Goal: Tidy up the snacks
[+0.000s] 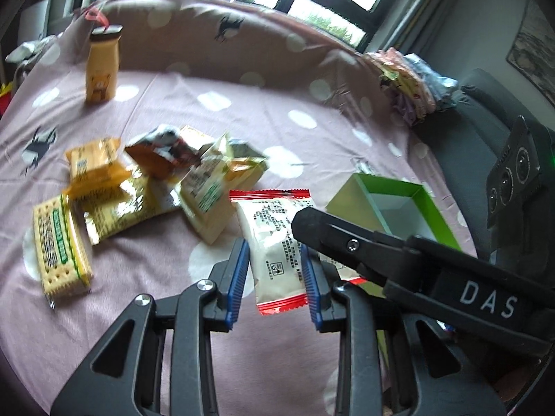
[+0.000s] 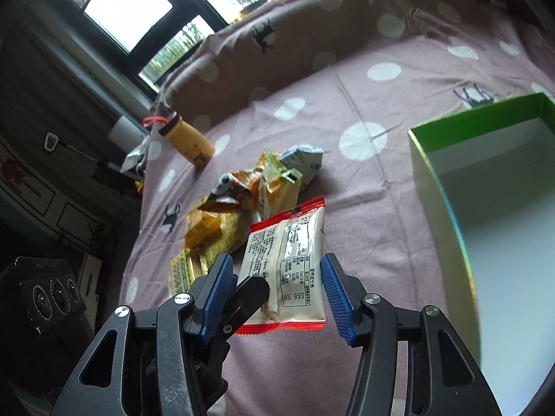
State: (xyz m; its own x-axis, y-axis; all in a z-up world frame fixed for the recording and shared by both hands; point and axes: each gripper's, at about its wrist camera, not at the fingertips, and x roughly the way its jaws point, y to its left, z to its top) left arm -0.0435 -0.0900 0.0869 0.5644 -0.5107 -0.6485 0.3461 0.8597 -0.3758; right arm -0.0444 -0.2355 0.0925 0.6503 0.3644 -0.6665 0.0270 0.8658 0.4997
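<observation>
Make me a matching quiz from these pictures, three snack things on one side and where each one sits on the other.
Things:
1. red-edged packet
2. green box
3. yellow bottle

Places:
A. standing alone, far side of the cloth
B. open, right of the snack pile
C. between the fingers of both grippers

Pairs: 1-C, 2-B, 3-A

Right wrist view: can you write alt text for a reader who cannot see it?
The open right gripper straddles a white, red-edged snack packet on a pink polka-dot cloth. An empty green box sits right; more snack packets lie behind.
</observation>
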